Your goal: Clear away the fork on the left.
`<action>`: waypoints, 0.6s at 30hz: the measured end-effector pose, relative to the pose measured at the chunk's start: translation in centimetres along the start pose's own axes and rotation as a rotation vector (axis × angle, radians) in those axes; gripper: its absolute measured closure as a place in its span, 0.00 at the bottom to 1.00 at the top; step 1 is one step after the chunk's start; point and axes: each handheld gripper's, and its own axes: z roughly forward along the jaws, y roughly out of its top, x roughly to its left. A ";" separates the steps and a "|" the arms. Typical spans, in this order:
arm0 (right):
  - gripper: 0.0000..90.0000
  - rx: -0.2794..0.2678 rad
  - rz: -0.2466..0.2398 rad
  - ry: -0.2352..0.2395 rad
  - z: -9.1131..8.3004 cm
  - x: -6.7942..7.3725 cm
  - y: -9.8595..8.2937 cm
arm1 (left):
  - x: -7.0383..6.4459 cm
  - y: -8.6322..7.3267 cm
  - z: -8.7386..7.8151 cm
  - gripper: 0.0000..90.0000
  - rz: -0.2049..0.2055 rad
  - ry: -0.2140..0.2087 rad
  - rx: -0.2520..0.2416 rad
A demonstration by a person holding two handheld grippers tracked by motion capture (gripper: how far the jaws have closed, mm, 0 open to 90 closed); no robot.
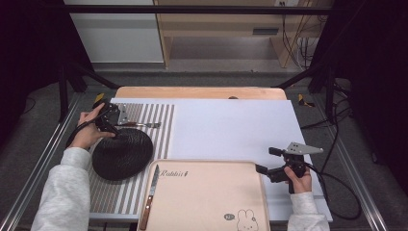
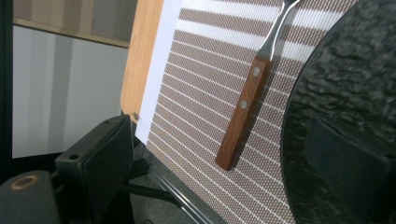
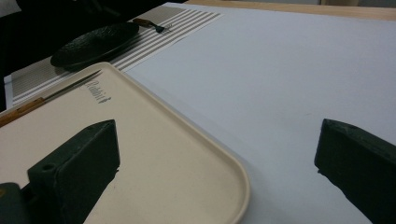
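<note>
- Worktop [image 1: 231, 127]: white sheet, striped mat [image 1: 161, 130] at your left, cream tray [image 1: 207, 197] nearest you.
- Black plate [image 1: 121, 153] lies on the mat; a knife [image 1: 149, 195] rests along the tray's left edge, likely staged for laying out.
- Fork [image 2: 245, 100], wooden handle, lies flat on the mat just beyond the plate.
- Left gripper [image 1: 109, 120] sits at the fork's handle, fingers released, apparently lined up to pick it.
- Right gripper [image 1: 269, 163] hovers by the tray's right corner, fingers spread, holding nothing.
</note>
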 end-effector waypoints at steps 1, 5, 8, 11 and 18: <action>0.00 0.002 0.000 -0.002 0.0 0.0 0.0 | 0.0 -0.1 0.1 0.10 0.006 0.003 0.004; 0.00 0.002 -0.001 -0.003 0.0 0.0 0.0 | 0.0 -0.3 0.5 0.14 0.022 0.020 0.027; 0.00 0.001 0.001 -0.004 0.0 0.0 0.0 | 0.1 -0.6 0.8 0.16 0.036 0.014 0.031; 0.00 0.002 0.000 -0.004 0.1 0.0 0.0 | 0.1 -0.9 1.0 0.20 0.046 0.010 0.040; 0.00 0.005 -0.001 -0.004 0.1 0.0 -0.1 | 0.2 -1.5 1.6 0.27 0.056 -0.005 0.045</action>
